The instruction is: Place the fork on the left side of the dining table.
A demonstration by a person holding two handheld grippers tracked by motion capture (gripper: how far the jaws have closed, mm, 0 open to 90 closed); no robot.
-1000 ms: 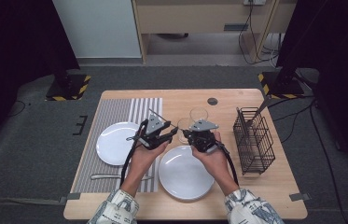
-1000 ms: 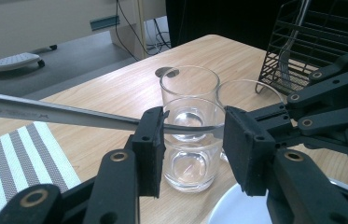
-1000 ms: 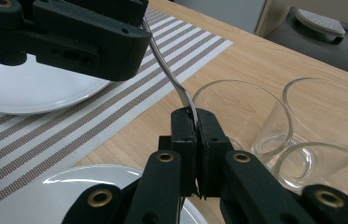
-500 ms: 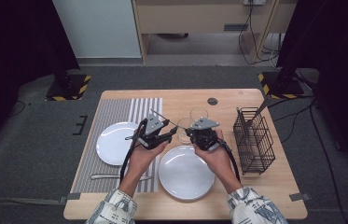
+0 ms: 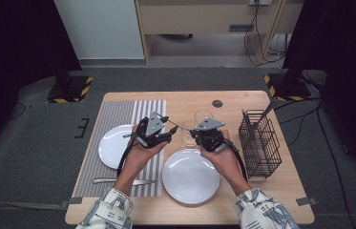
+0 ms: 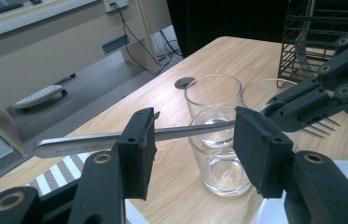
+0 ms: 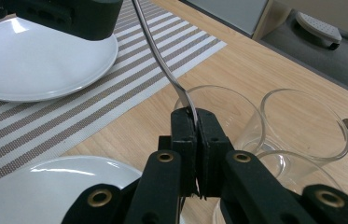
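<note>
Steel fork (image 6: 115, 138) pinched in right tool (image 7: 195, 122), ribbed black pads

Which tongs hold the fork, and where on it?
The right tongs grip the fork near its tines; the left tongs are open around its handle.

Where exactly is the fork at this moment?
The fork is in the air above the table's middle, clamped near its tines by the right gripper, with its handle between the open left gripper's jaws, over the glasses.

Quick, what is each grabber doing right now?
Left gripper: open, its jaws either side of the fork's handle, not pinching it.
Right gripper: shut on the fork, near its prongs.
</note>
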